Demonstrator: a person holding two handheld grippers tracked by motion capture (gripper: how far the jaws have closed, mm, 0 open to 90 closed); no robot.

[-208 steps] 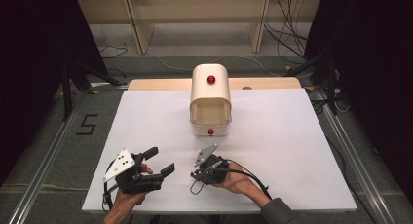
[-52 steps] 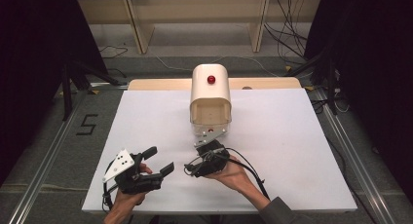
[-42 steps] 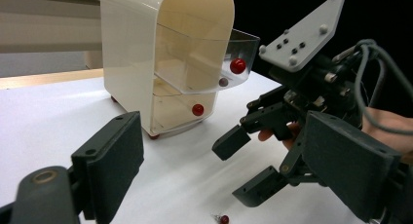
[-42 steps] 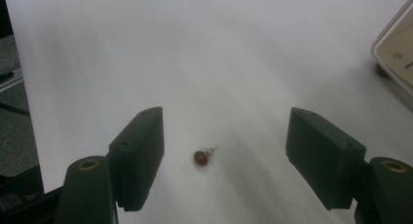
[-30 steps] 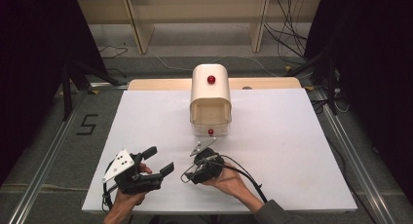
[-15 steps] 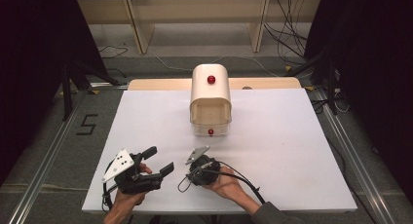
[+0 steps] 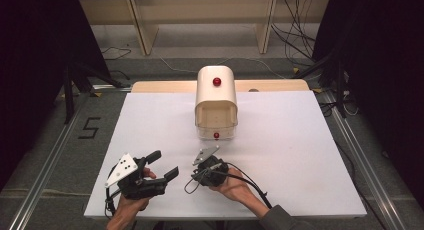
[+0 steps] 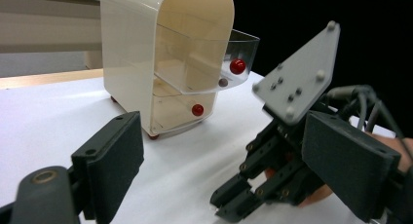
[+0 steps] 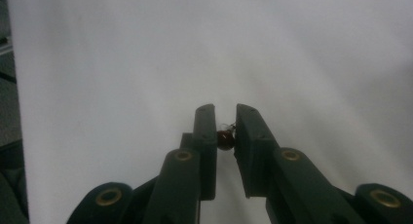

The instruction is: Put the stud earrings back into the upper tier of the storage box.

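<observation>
Low in the frame of the high view, just left of centre, the right tongs [image 7: 192,177] lie over the white counter [image 7: 300,155]. Their jaws have just been closing, and in the right gripper view they are clamped on a small dark red bead [image 9: 224,139] pinched between the pads. At the lower left of that high view the left tongs [image 7: 162,165] rest in the person's left hand [image 7: 131,202] with jaws wide apart and nothing between them. Above centre stands the cream plastic drawer box with an arched top [image 7: 216,97]; its clear drawer [image 8: 229,58] is pulled out and carries a red ball knob [image 8: 237,66].
</observation>
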